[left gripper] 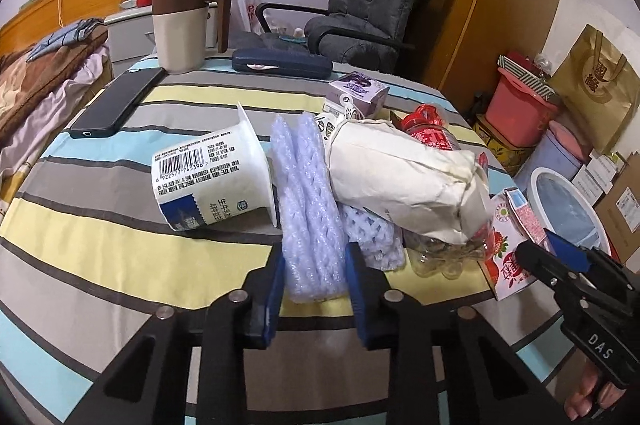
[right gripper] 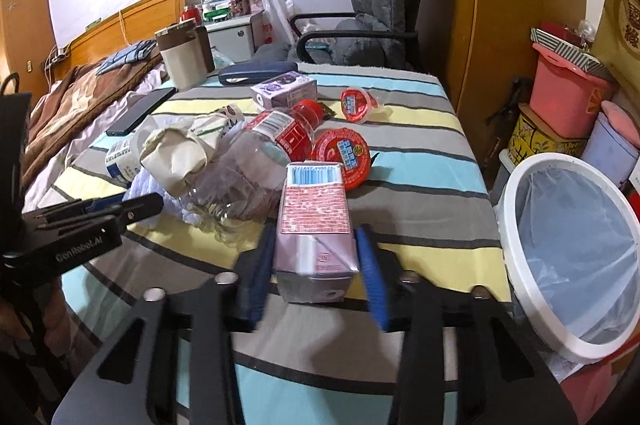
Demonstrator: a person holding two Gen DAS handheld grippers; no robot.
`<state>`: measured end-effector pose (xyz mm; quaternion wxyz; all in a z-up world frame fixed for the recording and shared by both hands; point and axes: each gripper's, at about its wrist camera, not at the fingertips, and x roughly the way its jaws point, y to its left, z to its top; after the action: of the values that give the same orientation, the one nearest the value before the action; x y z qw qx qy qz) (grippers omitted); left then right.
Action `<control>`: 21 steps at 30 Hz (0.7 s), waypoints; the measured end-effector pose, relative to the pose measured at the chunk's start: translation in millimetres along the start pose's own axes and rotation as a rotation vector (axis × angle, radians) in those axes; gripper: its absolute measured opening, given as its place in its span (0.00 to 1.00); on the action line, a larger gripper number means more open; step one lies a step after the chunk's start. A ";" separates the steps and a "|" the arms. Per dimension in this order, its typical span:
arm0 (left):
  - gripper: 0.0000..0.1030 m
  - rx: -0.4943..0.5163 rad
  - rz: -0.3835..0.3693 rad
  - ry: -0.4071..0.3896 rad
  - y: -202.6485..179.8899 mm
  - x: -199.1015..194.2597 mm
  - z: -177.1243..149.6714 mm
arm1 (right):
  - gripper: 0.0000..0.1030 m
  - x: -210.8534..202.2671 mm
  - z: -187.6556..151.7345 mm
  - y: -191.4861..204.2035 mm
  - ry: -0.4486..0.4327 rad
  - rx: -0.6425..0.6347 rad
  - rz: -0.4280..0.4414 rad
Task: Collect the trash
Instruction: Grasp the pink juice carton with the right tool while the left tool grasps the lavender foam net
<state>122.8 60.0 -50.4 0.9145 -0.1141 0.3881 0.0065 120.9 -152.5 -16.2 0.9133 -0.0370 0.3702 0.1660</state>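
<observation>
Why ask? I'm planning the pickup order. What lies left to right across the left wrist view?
Phone → yogurt cup → foam netting → crumpled paper bag → pink carton → white bin.

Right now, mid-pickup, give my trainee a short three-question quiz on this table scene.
1. True or false: the left gripper has the foam netting between its fingers.
2. Which item sits between the fingers of the right gripper? A) the pink drink carton B) the clear plastic bottle C) the yogurt cup
3. Fill in: the white trash bin with a liner stands off the table's ____ edge in the right wrist view.

Key: 1 true; 2 A; 3 right.
</observation>
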 end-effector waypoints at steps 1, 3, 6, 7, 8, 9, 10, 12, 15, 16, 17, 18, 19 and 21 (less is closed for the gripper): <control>0.25 0.004 0.007 -0.008 -0.4 -2.4 -0.8 | 0.39 -2.1 -0.9 -0.8 -0.005 0.002 0.002; 0.24 0.007 0.015 -0.018 -0.7 -6.8 -2.4 | 0.39 -6.6 -0.9 -0.1 -0.015 0.002 0.005; 0.23 0.000 0.019 -0.025 -0.4 -17.4 -8.2 | 0.39 -14.3 -2.0 -0.2 -0.025 -0.001 0.006; 0.23 -0.001 0.020 -0.029 -0.4 -22.8 -11.0 | 0.39 -17.8 -4.0 -1.6 -0.027 0.001 0.006; 0.23 -0.002 0.019 -0.032 -0.8 -27.1 -13.0 | 0.39 -18.5 -3.6 -0.8 -0.030 0.002 0.006; 0.22 -0.002 0.018 -0.035 -1.3 -31.7 -15.1 | 0.39 -20.2 -3.8 -1.1 -0.034 0.003 0.006; 0.22 -0.001 0.018 -0.040 -2.0 -36.8 -17.4 | 0.39 -23.6 -5.2 -1.6 -0.037 0.006 0.006; 0.22 0.003 0.016 -0.048 -3.9 -47.3 -21.2 | 0.39 -30.0 -7.2 -2.4 -0.046 0.011 0.006; 0.22 0.014 0.005 -0.057 -10.0 -62.3 -25.9 | 0.39 -38.5 -8.5 -4.1 -0.060 0.018 0.005; 0.22 0.018 0.001 -0.060 -12.4 -66.0 -26.4 | 0.39 -40.7 -8.7 -5.4 -0.065 0.023 0.003; 0.22 0.023 -0.003 -0.064 -15.7 -70.2 -26.9 | 0.39 -41.8 -8.8 -5.5 -0.070 0.027 0.000; 0.22 0.030 -0.009 -0.069 -19.5 -74.0 -27.4 | 0.39 -43.9 -9.3 -6.8 -0.076 0.031 -0.004; 0.22 0.037 -0.017 -0.073 -23.0 -77.6 -27.1 | 0.39 -47.2 -9.2 -9.7 -0.084 0.037 -0.008; 0.22 0.055 -0.036 -0.083 -32.4 -84.3 -26.0 | 0.39 -52.2 -9.5 -12.6 -0.097 0.048 -0.020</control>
<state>48.7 29.4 -1.2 0.9326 -0.0955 0.3476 -0.0156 83.7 -180.6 12.2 0.9324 -0.0106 0.3291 0.1493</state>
